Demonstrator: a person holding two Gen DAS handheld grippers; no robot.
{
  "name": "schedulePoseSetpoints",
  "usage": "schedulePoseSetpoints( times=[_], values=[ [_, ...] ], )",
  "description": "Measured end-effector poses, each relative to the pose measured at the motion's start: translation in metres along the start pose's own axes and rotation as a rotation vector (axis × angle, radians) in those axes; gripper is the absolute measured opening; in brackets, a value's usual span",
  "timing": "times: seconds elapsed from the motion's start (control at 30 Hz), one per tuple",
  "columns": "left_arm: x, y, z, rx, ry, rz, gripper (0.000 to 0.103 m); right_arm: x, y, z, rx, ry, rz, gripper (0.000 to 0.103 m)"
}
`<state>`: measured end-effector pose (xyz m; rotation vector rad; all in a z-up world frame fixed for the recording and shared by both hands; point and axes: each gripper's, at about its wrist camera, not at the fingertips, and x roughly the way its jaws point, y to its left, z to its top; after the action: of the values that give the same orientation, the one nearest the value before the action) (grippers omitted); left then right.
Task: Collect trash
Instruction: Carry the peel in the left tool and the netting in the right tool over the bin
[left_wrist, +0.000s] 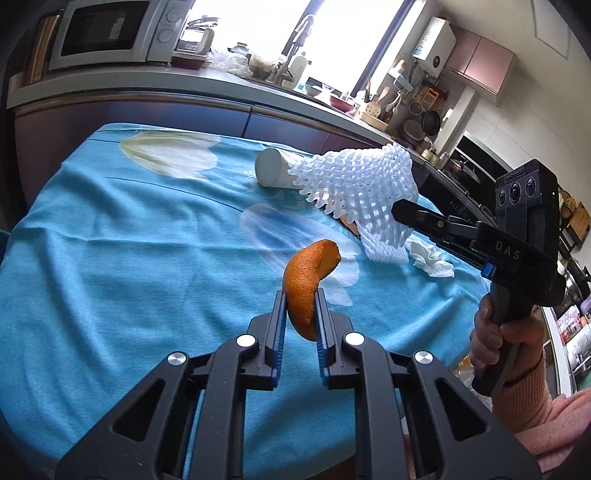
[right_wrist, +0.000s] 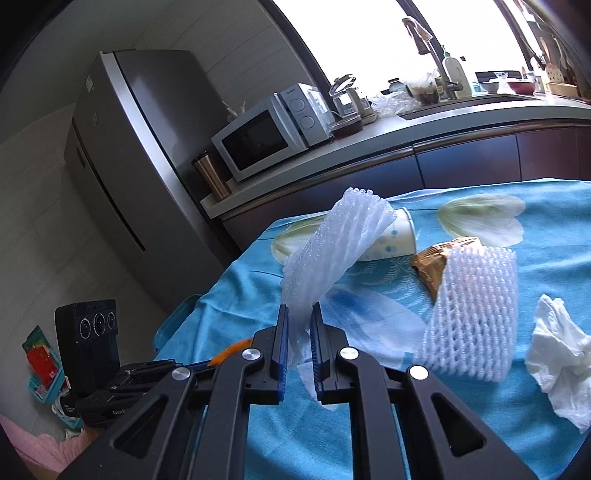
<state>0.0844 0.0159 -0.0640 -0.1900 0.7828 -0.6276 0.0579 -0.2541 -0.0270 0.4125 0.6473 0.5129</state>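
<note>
The left gripper (left_wrist: 301, 314) has its fingers squeezed tight on a curved orange peel (left_wrist: 308, 286), lifted off the blue desk (left_wrist: 110, 277) so it can be carried away. The right gripper (right_wrist: 297, 341) pinches a white foam net (right_wrist: 325, 258) the same way. Past its fingers, more trash waits: a tipped cup (right_wrist: 391, 236), another foam net (right_wrist: 476, 314) and a crumpled tissue (right_wrist: 561, 358).

Microwave (right_wrist: 266, 134) on counter (right_wrist: 406, 136) beside grey fridge (right_wrist: 122, 147); faucet (right_wrist: 432, 51) by window.

right tongs (left_wrist: 397, 210): "DAS" on body | left tongs (right_wrist: 221, 360): "GenRo…", partly hidden
</note>
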Motion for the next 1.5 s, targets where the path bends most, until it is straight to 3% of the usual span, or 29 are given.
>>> schedulePoseSetpoints(
  times=[0.83, 1.1, 1.5],
  values=[
    [-0.169, 0.158, -0.025, -0.289, -0.243, 0.371, 0.015, 0.145, 0.152, 0.009, -0.268, 0.25, 0.319, 0.01],
    [-0.187, 0.204, -0.032, -0.364, -0.258, 0.479, 0.015, 0.192, 0.194, 0.001, -0.331, 0.334, 0.358, 0.01],
    [-0.184, 0.252, -0.041, -0.455, -0.232, 0.544, 0.015, 0.256, 0.224, -0.011, -0.343, 0.436, 0.34, 0.01]
  ],
)
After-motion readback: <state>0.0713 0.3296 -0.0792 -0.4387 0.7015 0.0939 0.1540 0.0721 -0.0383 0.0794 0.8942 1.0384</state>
